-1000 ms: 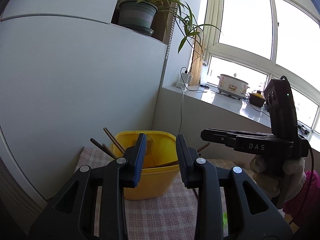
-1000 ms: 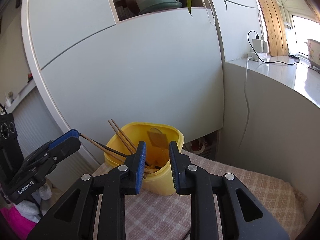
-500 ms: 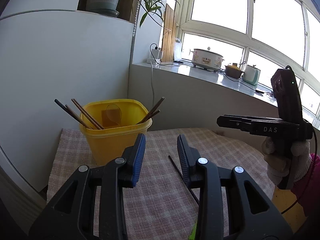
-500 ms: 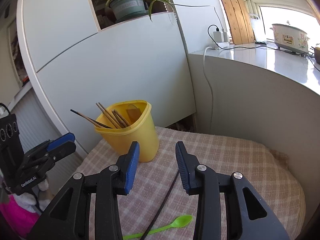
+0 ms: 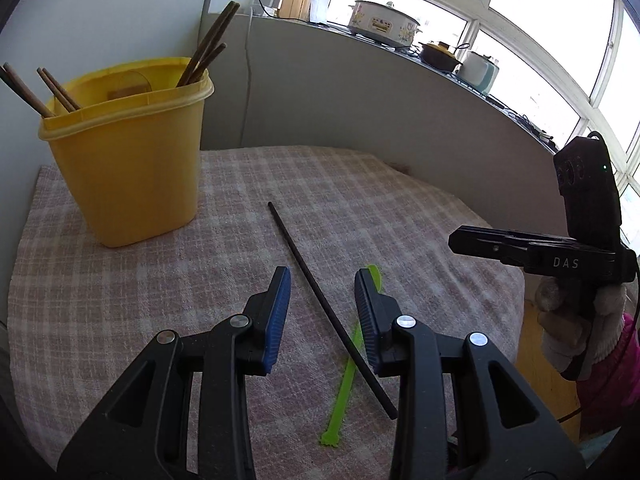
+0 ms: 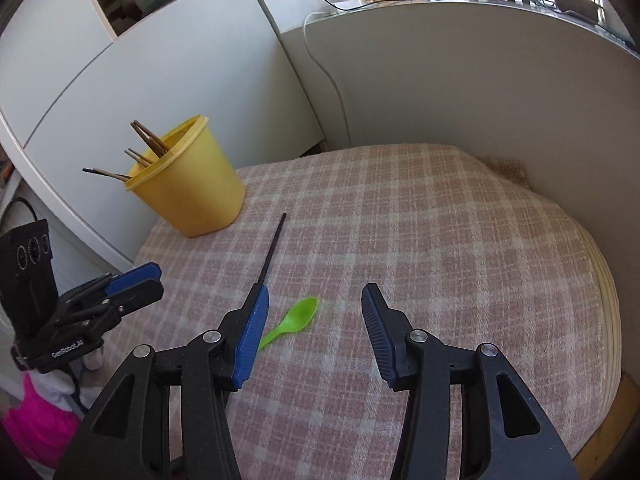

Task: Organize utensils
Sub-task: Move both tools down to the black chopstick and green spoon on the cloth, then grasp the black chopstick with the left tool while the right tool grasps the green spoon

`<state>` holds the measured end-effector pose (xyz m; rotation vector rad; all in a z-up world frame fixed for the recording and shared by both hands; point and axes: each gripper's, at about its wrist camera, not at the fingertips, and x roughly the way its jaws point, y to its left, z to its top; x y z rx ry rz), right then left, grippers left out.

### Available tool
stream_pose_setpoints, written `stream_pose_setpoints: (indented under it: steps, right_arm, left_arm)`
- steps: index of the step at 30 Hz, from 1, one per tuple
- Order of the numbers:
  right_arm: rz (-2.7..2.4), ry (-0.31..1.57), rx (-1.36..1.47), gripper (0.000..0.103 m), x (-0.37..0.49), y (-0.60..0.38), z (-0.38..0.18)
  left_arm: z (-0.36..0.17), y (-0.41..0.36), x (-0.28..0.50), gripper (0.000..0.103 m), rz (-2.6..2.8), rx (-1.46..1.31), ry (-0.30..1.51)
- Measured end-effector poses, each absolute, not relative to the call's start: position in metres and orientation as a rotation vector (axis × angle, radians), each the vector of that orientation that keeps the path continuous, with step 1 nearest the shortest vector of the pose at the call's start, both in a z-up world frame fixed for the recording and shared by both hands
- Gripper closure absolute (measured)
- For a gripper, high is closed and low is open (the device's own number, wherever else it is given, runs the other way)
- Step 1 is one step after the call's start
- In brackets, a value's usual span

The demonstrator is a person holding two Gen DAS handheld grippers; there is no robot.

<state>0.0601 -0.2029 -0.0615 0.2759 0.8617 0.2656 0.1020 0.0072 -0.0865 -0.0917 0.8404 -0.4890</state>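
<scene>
On the checked cloth lie a black chopstick and a green plastic spoon, crossing near my left gripper. That gripper hovers over them, open and empty, with the chopstick showing between its fingers. The yellow bin stands at the back left, holding several brown chopsticks. In the right wrist view the spoon lies under my right gripper, whose jaws are opening with nothing gripped. The black chopstick runs towards the bin.
A grey wall curves round the back of the table, with a white cable hanging down it. Cookers stand on the sill above. White cabinet panels rise behind the bin. The cloth drops off at its right edge.
Both grippers have tipped downward and pulled back from the bin, so the cloth, black chopstick and green spoon now show. The right jaws stand wider apart.
</scene>
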Motion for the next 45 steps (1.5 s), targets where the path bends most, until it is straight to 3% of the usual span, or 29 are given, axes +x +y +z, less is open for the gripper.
stream_pose_setpoints:
  steps: [14,19,24,33,43,45]
  right_arm:
    - [0.314,1.056,0.493,0.056,0.048,-0.199,-0.104]
    - [0.302,1.087,0.512,0.061,0.051,-0.193,-0.108]
    - [0.301,1.133,0.547,0.064,0.056,-0.189,-0.113]
    - [0.268,1.236,0.592,0.069,0.08,-0.168,-0.131]
    - [0.175,1.312,0.464,0.07,0.109,-0.13,-0.13]
    - [0.156,1.315,0.383,0.075,0.115,-0.118,-0.128]
  left_arm:
    - [-0.134,-0.036,0.148,0.07,-0.474,-0.003,1.025]
    - [-0.145,-0.044,0.156,0.076,-0.472,0.03,1.056]
    - [-0.154,-0.044,0.163,0.088,-0.473,0.042,1.074]
    - [-0.156,-0.023,0.162,0.098,-0.479,0.013,1.072]
    - [-0.154,0.018,0.145,0.098,-0.468,-0.045,1.057]
    - [-0.154,0.028,0.142,0.098,-0.463,-0.066,1.057]
